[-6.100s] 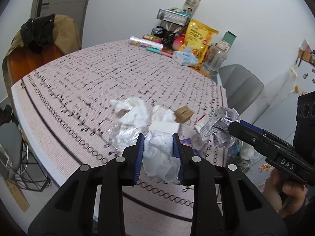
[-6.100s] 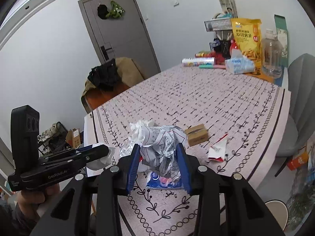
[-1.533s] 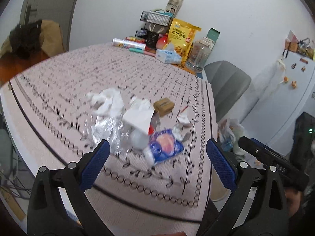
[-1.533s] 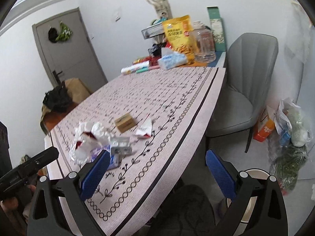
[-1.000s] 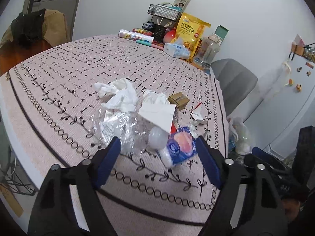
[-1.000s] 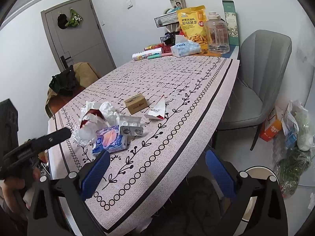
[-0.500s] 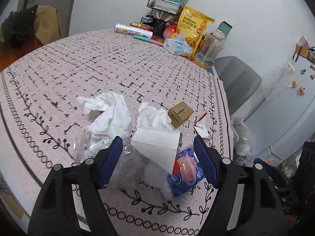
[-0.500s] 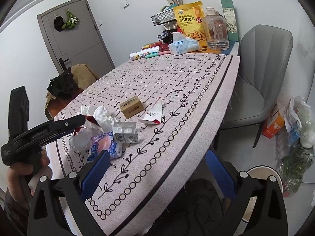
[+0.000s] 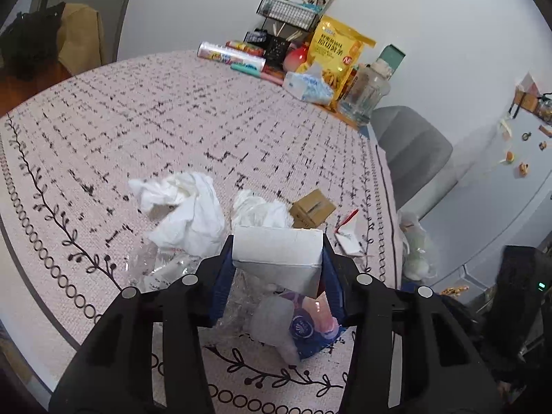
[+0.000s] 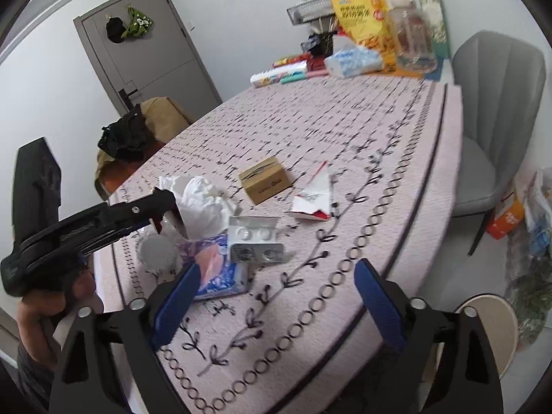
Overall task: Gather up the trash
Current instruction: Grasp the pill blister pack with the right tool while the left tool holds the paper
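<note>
My left gripper (image 9: 277, 258) is shut on a white carton box (image 9: 276, 258) in the trash pile near the table's front edge. Around it lie crumpled white tissues (image 9: 186, 207), clear plastic wrap (image 9: 155, 269), a blue snack wrapper (image 9: 310, 331), a small brown cardboard box (image 9: 312, 207) and a torn red-and-white packet (image 9: 346, 238). My right gripper (image 10: 276, 296) is open and empty above the table edge, just in front of a blister pack (image 10: 255, 238) and the blue wrapper (image 10: 214, 269). The left gripper (image 10: 162, 207) shows at the left of the right wrist view.
Groceries stand at the table's far end: a yellow snack bag (image 9: 338, 55), a glass jar (image 9: 365, 93), a tissue pack (image 9: 307, 86) and a wire rack (image 9: 286, 13). A grey chair (image 10: 496, 110) stands to the right. A round bin (image 10: 490, 327) and bags (image 10: 538, 241) are on the floor.
My left gripper has moved down onto the pile and closed on the white carton box. My right gripper has come closer to the table, still open.
</note>
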{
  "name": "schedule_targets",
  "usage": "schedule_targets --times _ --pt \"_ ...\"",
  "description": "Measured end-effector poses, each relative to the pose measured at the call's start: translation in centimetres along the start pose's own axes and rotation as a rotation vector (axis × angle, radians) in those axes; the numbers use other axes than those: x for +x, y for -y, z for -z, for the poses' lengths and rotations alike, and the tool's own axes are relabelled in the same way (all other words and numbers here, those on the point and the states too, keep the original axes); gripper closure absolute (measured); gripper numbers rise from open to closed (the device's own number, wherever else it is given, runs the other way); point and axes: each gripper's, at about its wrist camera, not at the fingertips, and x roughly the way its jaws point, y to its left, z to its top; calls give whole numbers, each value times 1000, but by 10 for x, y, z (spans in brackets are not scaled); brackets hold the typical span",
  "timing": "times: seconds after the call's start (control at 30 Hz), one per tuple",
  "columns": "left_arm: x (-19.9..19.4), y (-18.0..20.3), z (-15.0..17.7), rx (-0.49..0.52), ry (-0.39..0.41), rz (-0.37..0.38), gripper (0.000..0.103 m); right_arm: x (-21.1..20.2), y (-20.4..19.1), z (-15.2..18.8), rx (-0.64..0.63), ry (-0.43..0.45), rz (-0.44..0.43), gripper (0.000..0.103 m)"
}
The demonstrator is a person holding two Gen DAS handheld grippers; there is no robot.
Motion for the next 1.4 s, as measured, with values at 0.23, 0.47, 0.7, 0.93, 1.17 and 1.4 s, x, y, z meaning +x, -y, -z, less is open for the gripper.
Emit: schedule_targets --times 0.23,0.47,0.7,0.93,1.17,1.4 --pt "-25 -4 -7 -19 57 -7 57 29 -2 -9 31 -48 -67 24" --pt "-40 -14 -7 -39 85 -20 57 51 -5 -15 56 -122 -138 62" --pt "-46 -10 -5 -33 101 -23 57 29 -23 -23 4 -66 -153 62" --pt "-47 9 -8 0 111 -10 57 -7 -29 -31 -39 5 -132 62" --pt "-41 38 -14 56 114 28 57 -45 -3 -32 -14 64 -56 62" --pt "-23 77 -15 106 90 91 57 -76 34 -29 44 104 29 62"
